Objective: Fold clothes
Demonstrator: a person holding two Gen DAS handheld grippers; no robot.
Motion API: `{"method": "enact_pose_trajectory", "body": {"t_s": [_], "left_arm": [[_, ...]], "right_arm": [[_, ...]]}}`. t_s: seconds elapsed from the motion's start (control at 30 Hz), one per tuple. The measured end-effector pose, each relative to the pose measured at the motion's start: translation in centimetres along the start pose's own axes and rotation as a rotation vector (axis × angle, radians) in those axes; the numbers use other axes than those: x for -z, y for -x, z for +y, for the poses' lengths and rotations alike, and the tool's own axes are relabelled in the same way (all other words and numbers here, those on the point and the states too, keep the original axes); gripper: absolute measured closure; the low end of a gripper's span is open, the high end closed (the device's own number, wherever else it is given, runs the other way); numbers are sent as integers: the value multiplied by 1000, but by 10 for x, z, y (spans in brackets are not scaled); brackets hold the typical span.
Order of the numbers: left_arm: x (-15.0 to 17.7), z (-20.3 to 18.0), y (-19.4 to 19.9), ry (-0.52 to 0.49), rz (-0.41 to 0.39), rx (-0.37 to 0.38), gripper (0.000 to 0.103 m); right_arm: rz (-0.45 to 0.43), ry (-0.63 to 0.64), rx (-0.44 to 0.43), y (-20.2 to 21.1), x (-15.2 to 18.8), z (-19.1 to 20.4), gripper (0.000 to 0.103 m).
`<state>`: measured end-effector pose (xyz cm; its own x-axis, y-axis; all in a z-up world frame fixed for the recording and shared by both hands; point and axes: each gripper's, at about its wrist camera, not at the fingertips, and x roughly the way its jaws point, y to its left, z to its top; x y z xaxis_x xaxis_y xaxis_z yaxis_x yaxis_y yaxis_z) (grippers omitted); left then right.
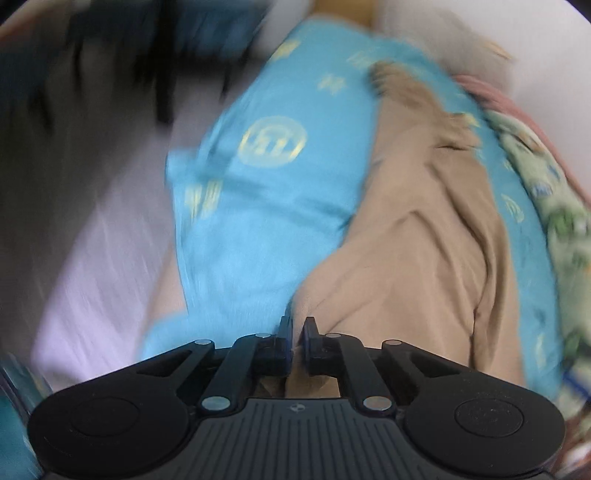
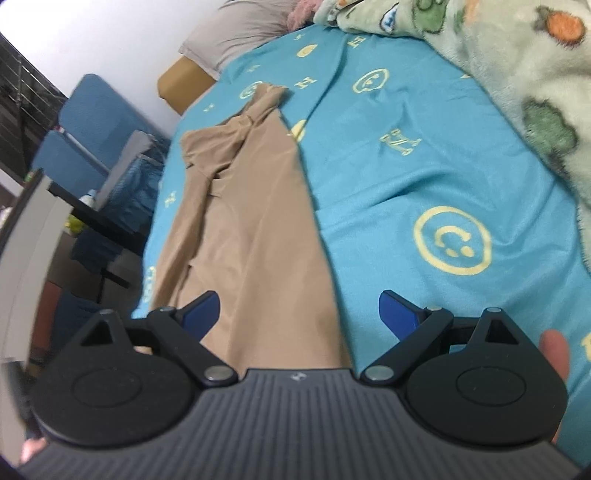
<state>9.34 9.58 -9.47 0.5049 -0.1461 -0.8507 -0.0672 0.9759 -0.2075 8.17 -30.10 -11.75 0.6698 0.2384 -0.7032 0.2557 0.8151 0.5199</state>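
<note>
A tan garment (image 2: pixel 251 221) lies stretched lengthwise on a bed with a turquoise sheet (image 2: pixel 424 177) printed with yellow symbols. Its far end is bunched and twisted. In the left wrist view, which is motion-blurred, the tan garment (image 1: pixel 417 251) is rumpled, and my left gripper (image 1: pixel 298 332) is shut on its near edge, with fabric pinched between the fingers. My right gripper (image 2: pixel 299 310) is open wide and empty, hovering over the near end of the garment, its fingers on either side of the cloth.
A green fleece blanket (image 2: pixel 509 74) with cartoon prints is heaped on the bed's right side. A grey pillow (image 2: pixel 240 33) lies at the head. Blue chairs (image 2: pixel 88 125) and a dark table (image 2: pixel 96 218) stand left of the bed. The floor (image 1: pixel 92 258) shows beside the bed.
</note>
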Motion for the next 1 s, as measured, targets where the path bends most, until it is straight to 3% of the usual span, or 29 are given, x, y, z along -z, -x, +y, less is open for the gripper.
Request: {"method": "enact_pose_trajectory", "body": {"t_s": [0.13,0.23,0.4,0.5,0.53,0.63,0.67,0.77,0.87,0.93,1.0], "left_arm": [[42,-68,50,-402,-238,-135,97],[70,-109,70,-601,-306,-140,98],[58,-106,52,-502,-143,35,96],[50,-103,41,-435,-42,140,72],[48,-101,37,-412,-8,175,53],[40,-98,25,-343,92,280,42],[34,-85,20,-236,93,302,34],[21,-38,5,20,72,296,29],[14,-8,-19,214,123,277,28],[13,-1,-32,281,155,291,28],[12,-5,-38,279,162,286,25]], "right_arm": [[4,-1,-9,-1,1,-2,9],[-3,-3,26,-3,1,-3,9],[-6,-23,72,-5,2,-7,9],[14,-28,47,-6,4,-9,9],[26,-37,28,-6,5,-10,9],[62,-50,-13,-10,7,-11,9],[71,-54,-22,-11,7,-10,9],[107,-56,-30,-19,9,-8,9],[145,-50,3,-31,12,-6,10],[172,-54,36,-39,15,-6,10],[203,-82,57,-46,17,-10,10]]}}
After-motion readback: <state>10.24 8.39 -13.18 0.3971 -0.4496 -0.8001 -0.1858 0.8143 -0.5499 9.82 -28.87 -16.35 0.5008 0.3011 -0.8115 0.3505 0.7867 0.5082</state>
